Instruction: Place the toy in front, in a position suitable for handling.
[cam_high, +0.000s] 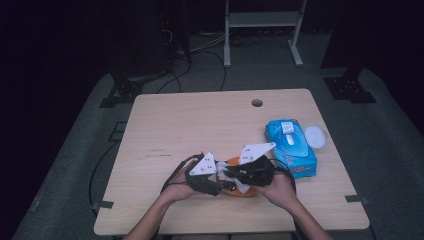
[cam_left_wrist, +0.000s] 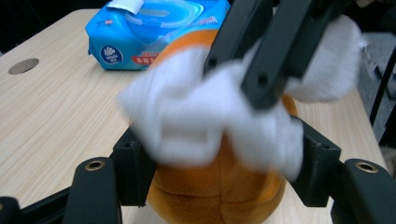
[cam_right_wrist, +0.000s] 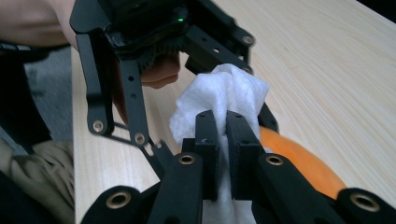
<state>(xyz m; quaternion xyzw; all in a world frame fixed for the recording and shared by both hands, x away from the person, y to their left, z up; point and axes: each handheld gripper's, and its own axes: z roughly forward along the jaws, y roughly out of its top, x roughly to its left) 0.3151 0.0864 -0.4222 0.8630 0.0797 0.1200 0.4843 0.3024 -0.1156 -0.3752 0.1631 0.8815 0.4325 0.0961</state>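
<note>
Orange plush ball (cam_left_wrist: 219, 191) sits on the tabletop (cam_high: 200, 120), clamped between the left tool's (cam_left_wrist: 219, 158) jaws. Touching its top, a white wipe (cam_right_wrist: 224, 98) is pinched in the right tool (cam_right_wrist: 223, 140). Just beside the ball lies a blue wet-wipe pack (cam_high: 291, 147).

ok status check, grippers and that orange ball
Left gripper shut on orange plush ball, steadying it on table. Right gripper shut on white wipe, pressed against the ball. Blue wipes pack sits apart, nothing in the way.
</note>
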